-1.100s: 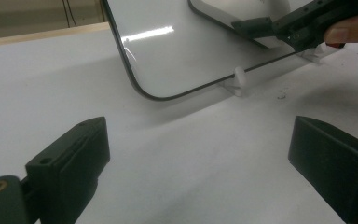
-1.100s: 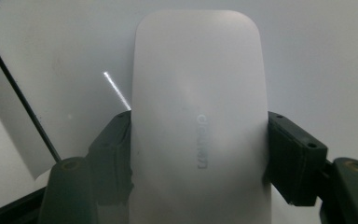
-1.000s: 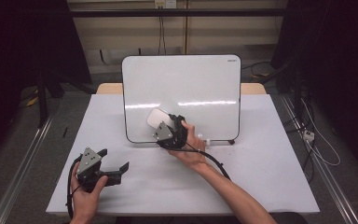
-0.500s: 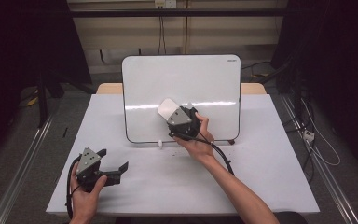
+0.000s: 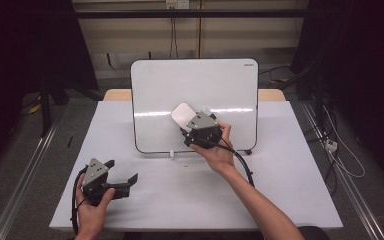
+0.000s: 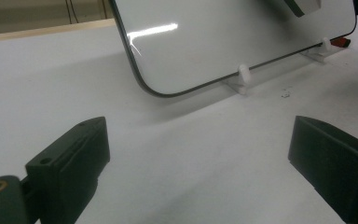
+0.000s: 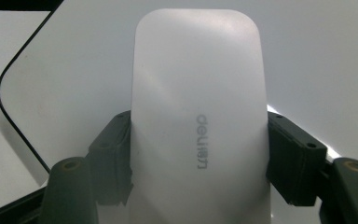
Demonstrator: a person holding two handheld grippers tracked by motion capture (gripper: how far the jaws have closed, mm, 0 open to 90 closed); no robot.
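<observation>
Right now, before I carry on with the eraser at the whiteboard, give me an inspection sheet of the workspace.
Surface: white table, bare across the front; a few small dark specks near the board's foot.
Job's things: whiteboard stands upright on white clip feet, its face looks clean; white eraser is in front of the board's face, contact cannot be told.
Clutter: a small red thing by the board's far foot.
Grippers: right gripper clamps the eraser by its sides; left gripper rests low over the table, jaws wide apart, nothing between them.
Cables: a black cable trails along the right forearm; loose cables on the floor at right.
Surroundings: dark curtains, metal floor rails.
</observation>
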